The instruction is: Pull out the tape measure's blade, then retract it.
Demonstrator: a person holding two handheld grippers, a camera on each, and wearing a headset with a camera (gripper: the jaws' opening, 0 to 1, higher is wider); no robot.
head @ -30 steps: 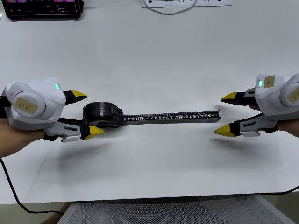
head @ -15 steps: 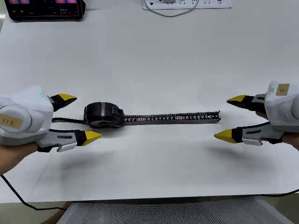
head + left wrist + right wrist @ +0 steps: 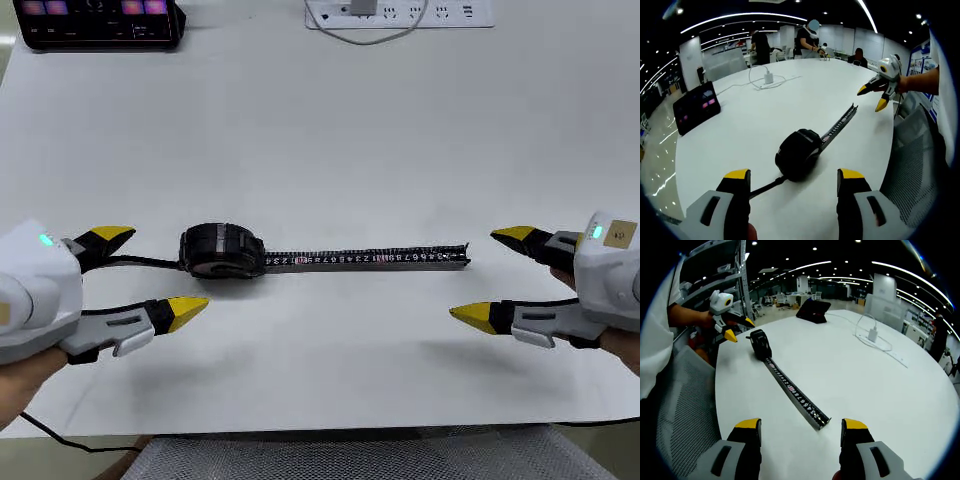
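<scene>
A black tape measure case [image 3: 221,250] lies on the white table [image 3: 330,130] with its dark blade [image 3: 368,258] drawn out to the right, flat on the surface. My left gripper [image 3: 150,272] is open, a short way left of the case and apart from it; its own view has the case [image 3: 799,154] just ahead of the yellow-tipped fingers [image 3: 736,175] with a thin black strap trailing toward them. My right gripper [image 3: 495,275] is open, just right of the blade's end hook [image 3: 821,423], touching nothing.
A dark device with a lit screen [image 3: 100,20] sits at the far left edge, and a white power strip [image 3: 400,12] with a cable lies at the far middle. A mesh chair seat [image 3: 340,455] is below the table's near edge. People stand in the distance [image 3: 807,37].
Both grippers have drawn back outward from the tape measure, the left off the case and the right away from the blade end. The case and extended blade lie still.
</scene>
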